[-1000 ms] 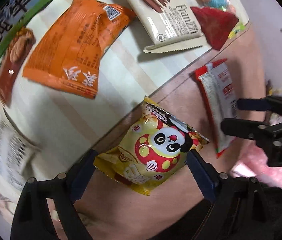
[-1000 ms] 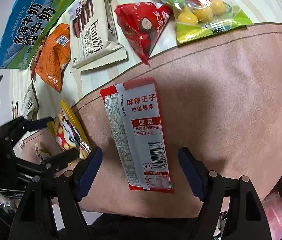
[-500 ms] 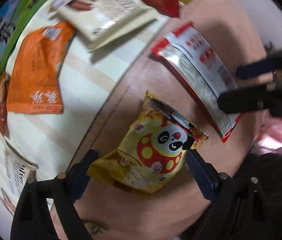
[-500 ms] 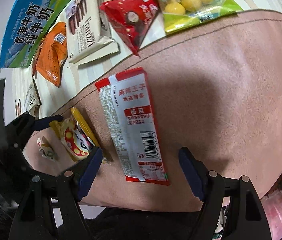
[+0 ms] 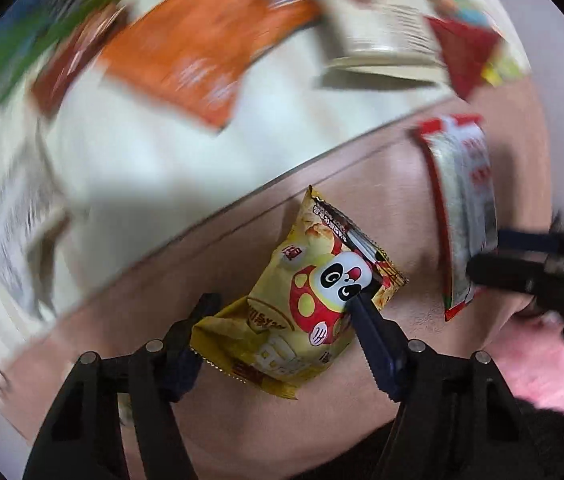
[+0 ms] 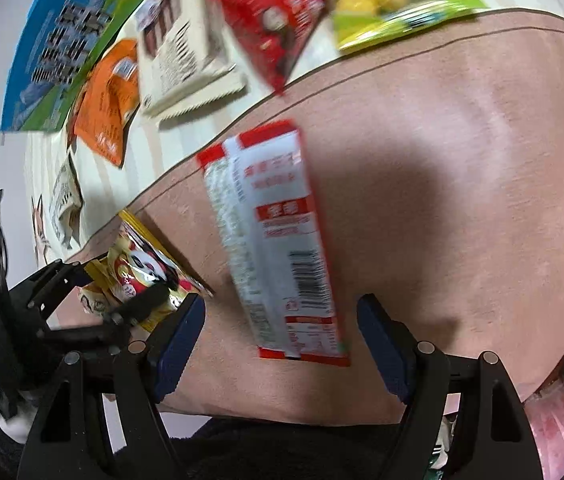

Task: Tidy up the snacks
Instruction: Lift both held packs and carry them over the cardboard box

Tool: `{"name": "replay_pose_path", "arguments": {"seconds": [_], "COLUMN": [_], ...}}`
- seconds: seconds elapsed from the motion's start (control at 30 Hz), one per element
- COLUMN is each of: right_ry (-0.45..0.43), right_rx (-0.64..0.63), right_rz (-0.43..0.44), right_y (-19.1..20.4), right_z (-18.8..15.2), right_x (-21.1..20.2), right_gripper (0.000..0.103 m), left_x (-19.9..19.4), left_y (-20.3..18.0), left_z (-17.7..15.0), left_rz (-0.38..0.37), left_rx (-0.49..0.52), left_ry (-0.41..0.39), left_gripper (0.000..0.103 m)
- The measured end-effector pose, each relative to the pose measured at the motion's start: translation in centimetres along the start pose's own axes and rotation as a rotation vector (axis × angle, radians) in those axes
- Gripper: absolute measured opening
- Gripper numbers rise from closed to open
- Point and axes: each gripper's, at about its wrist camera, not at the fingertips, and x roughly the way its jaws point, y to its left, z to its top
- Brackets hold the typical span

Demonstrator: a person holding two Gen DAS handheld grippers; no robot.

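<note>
A yellow snack packet with a panda [image 5: 309,300] lies on the pinkish-brown mat [image 5: 162,300] near its seam. My left gripper [image 5: 282,304] is closing on it: one finger lies over the panda face, the other meets the packet's left edge, and the foil buckles between them. The right wrist view shows the same packet [image 6: 142,272] crumpled in the left gripper [image 6: 122,292]. A long red and white packet [image 6: 278,240] lies flat on the mat. My right gripper [image 6: 282,332] stands open astride its lower end, pads apart from it.
On the cream striped cloth [image 6: 162,144] behind the seam lie an orange packet [image 6: 108,104], a cream wafer pack [image 6: 182,48], a red triangular packet [image 6: 274,28], a bag of coloured candy balls [image 6: 393,0], a small white packet [image 6: 64,196] and a blue and green milk carton [image 6: 62,52].
My left gripper has sunk toward the panda packet and its jaws have narrowed onto it, buckling the foil. The right gripper still straddles the red and white packet, open as before.
</note>
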Motion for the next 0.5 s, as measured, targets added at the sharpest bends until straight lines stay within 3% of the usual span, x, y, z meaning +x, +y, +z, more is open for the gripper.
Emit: {"name": "replay_pose_path", "arguments": {"seconds": [0.07, 0.13, 0.23, 0.33, 0.5], "right_ry": [0.008, 0.004, -0.018, -0.047, -0.061], "right_rx": [-0.019, -0.051, -0.076, -0.079, -0.051], "right_rz": [-0.017, -0.066, -0.132, -0.174, -0.137], "right_y": [0.7, 1.5, 2.1, 2.0, 0.3], "right_z": [-0.2, -0.5, -0.8, -0.8, -0.9], "right_x": [0.6, 1.2, 1.9, 1.9, 1.0], "right_gripper": [0.081, 0.081, 0.079, 0.063, 0.053], "left_x": [0.1, 0.5, 1.4, 3.0, 5.7], "left_y": [0.9, 0.4, -2.8, -5.7, -10.6], "left_z": [-0.8, -1.9, -3.1, -3.9, -5.2], "left_rz": [-0.028, -0.001, 0.088, 0.196, 0.314], "left_rx": [-0.030, 0.017, 0.147, 0.265, 0.409], "left_ry": [-0.004, -0.010, 0.004, 0.010, 0.004], "left_gripper": [0.067, 0.067, 0.074, 0.083, 0.092]}}
